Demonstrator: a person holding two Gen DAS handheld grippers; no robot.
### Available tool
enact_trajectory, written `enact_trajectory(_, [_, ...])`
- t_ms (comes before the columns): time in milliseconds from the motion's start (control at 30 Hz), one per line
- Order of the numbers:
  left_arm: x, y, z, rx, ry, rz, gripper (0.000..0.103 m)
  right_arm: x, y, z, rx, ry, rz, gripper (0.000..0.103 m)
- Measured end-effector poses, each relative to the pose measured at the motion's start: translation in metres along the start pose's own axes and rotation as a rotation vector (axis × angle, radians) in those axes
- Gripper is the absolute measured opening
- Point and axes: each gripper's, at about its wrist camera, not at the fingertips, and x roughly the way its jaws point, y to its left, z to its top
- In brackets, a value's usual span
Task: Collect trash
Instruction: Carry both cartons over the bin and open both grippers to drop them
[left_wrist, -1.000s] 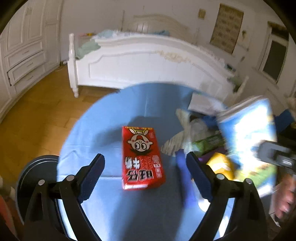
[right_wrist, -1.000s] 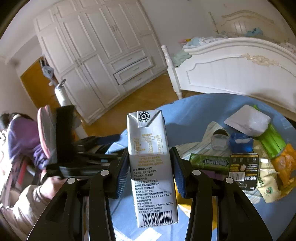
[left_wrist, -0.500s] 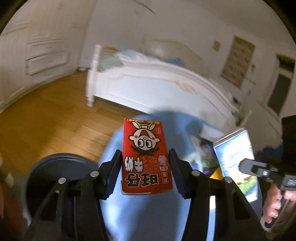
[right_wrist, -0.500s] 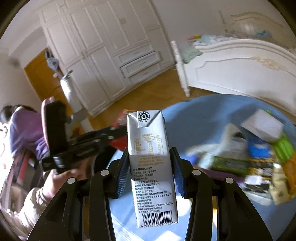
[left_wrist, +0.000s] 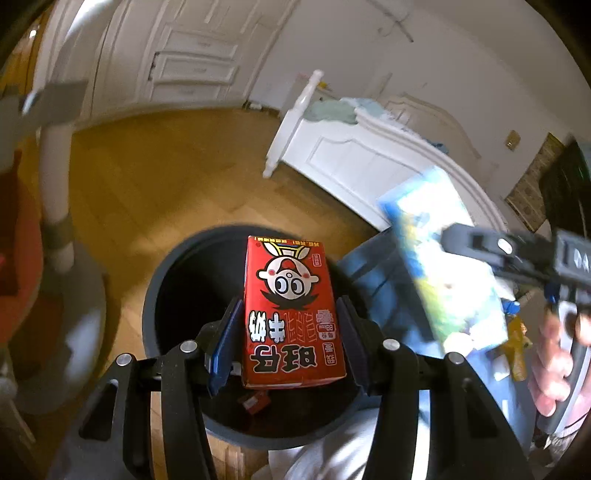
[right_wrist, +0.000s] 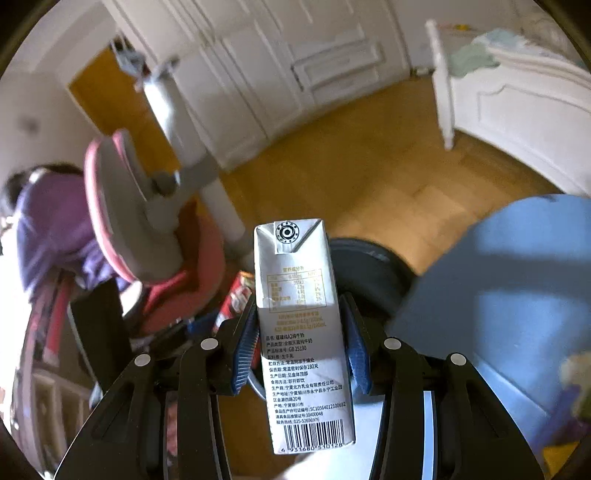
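Observation:
My left gripper (left_wrist: 290, 332) is shut on a red milk carton (left_wrist: 291, 314) with a cartoon face and holds it over the open dark round trash bin (left_wrist: 159, 295). A small red item (left_wrist: 255, 400) lies at the bin's bottom. My right gripper (right_wrist: 301, 343) is shut on a tall grey milk carton (right_wrist: 301, 332); the same carton shows blue and blurred in the left wrist view (left_wrist: 443, 266), right of the bin. In the right wrist view the bin (right_wrist: 369, 269) lies behind the grey carton and the red carton (right_wrist: 238, 295) peeks out at its left.
The round table with a blue cloth (right_wrist: 498, 280) stands right of the bin. A white bed frame (left_wrist: 369, 162) is beyond, across the wooden floor (left_wrist: 155, 184). A pink chair (right_wrist: 122, 210) and a white pole (left_wrist: 55, 177) stand left of the bin.
My left gripper closed on the red carton, lifted it off the table and swung left over the bin. My right gripper followed left with the grey carton, away from the table.

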Motion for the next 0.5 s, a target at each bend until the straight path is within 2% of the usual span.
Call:
enact_trajectory(100, [0.012,0.01,-0.006,-0.025,0.021,-0.002,0.051,0.044,0.012,0.008,-0.023,0.091,-0.068,0.044])
enact_trajectory(267, [0.027,0.034,-0.021,-0.072,0.062,0.002,0.051,0.093,0.019,0.004,-0.062,0.189,-0.148,0.044])
enact_trajectory(500, [0.045,0.04,-0.028,-0.089,0.091,0.007,0.052,0.12,0.017,-0.009,-0.074,0.247,-0.175,0.044])
